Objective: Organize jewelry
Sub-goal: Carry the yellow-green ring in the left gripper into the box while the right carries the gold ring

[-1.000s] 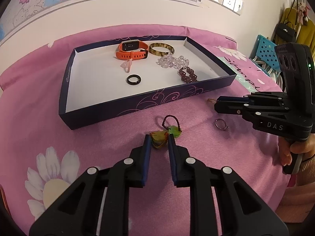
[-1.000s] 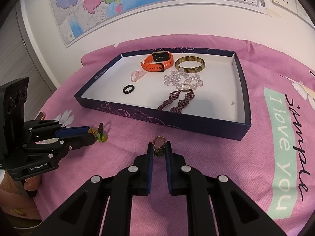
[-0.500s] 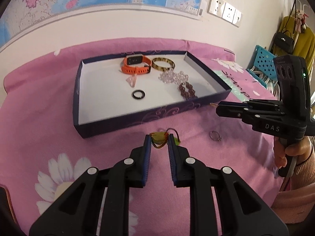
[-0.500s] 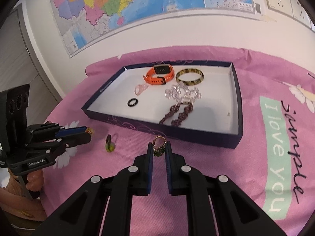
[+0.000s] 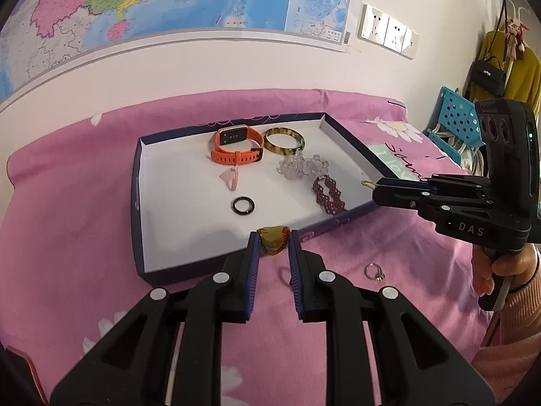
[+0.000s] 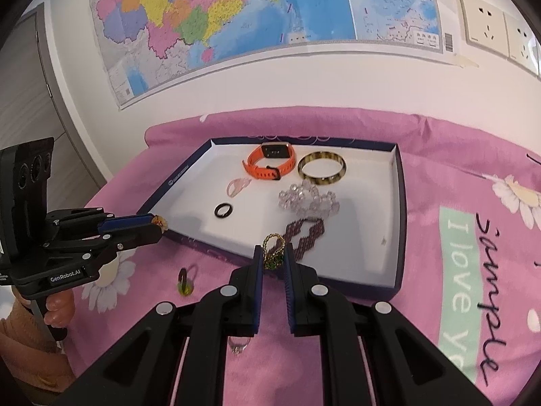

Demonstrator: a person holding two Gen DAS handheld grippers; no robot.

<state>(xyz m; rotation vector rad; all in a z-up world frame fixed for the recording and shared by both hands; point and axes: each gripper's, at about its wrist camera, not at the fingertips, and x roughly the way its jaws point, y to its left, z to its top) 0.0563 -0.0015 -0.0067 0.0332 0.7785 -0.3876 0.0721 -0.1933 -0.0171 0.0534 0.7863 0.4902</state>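
Left gripper: we pinch an amber beaded piece, raised over the near wall of the tray.
Right gripper: we pinch a green-gold beaded loop, over the tray's near right edge.
Tray contents: orange watch, bangle, black ring, two beaded bracelets, pink piece.
Still on cloth: silver ring, green ring.
Step, we judge: carrying both pieces in.
Doing it well: we clear the wall, lower to bare white floor, keep away from the dark bracelet, then let go low so nothing bounces.

Likely home bedroom: floral pink bedsheet, wall map, hanging handbag
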